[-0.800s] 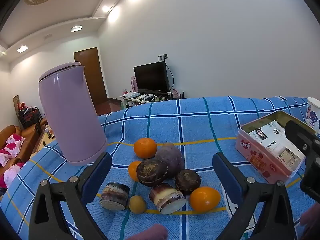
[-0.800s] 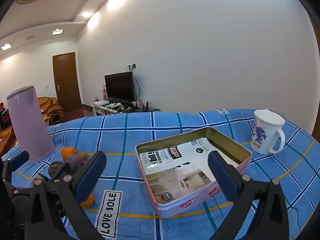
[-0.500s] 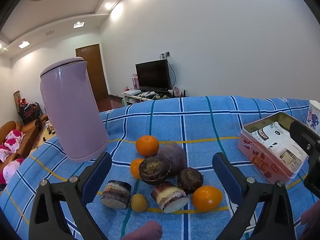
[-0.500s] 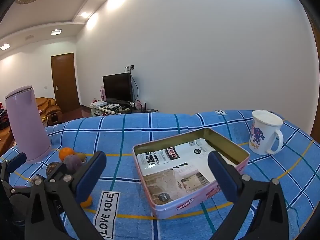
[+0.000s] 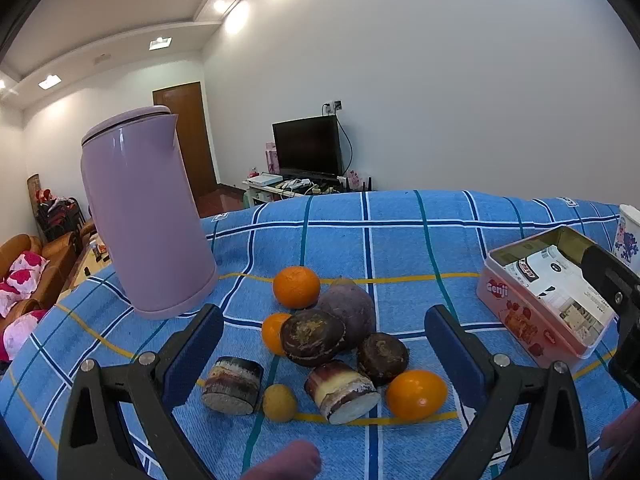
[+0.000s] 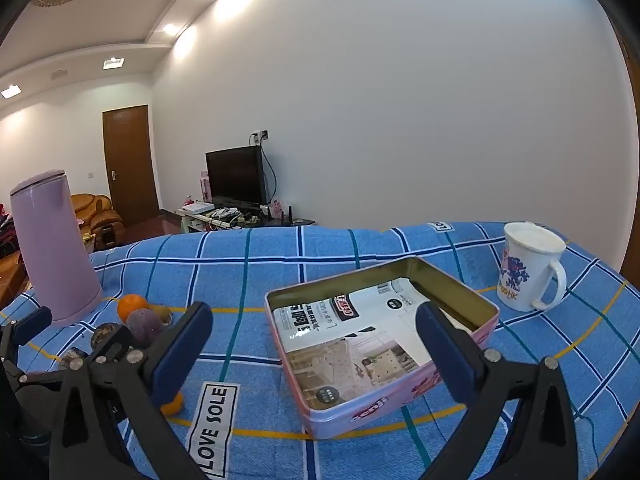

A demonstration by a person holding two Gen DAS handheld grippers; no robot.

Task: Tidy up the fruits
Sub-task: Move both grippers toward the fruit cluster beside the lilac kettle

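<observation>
Woven blue plaid cloth (image 5: 400, 240) bears round fruits (image 5: 320, 340) and a rectangular tin (image 6: 380, 344); both grippers gape, holding nothing.

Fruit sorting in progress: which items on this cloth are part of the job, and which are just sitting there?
Part of the job:
- oranges
- dark round fruits
- cut cane pieces
- small yellow fruit
- pink tin, the likely container
- left gripper, right gripper, both open

Just lying about:
- purple kettle
- white mug

A table with a blue checked cloth (image 5: 400, 240) holds a purple kettle (image 5: 144, 216), a pile of fruits (image 5: 324, 340), a pink tin (image 6: 380, 344) and a white mug (image 6: 528, 268).
</observation>
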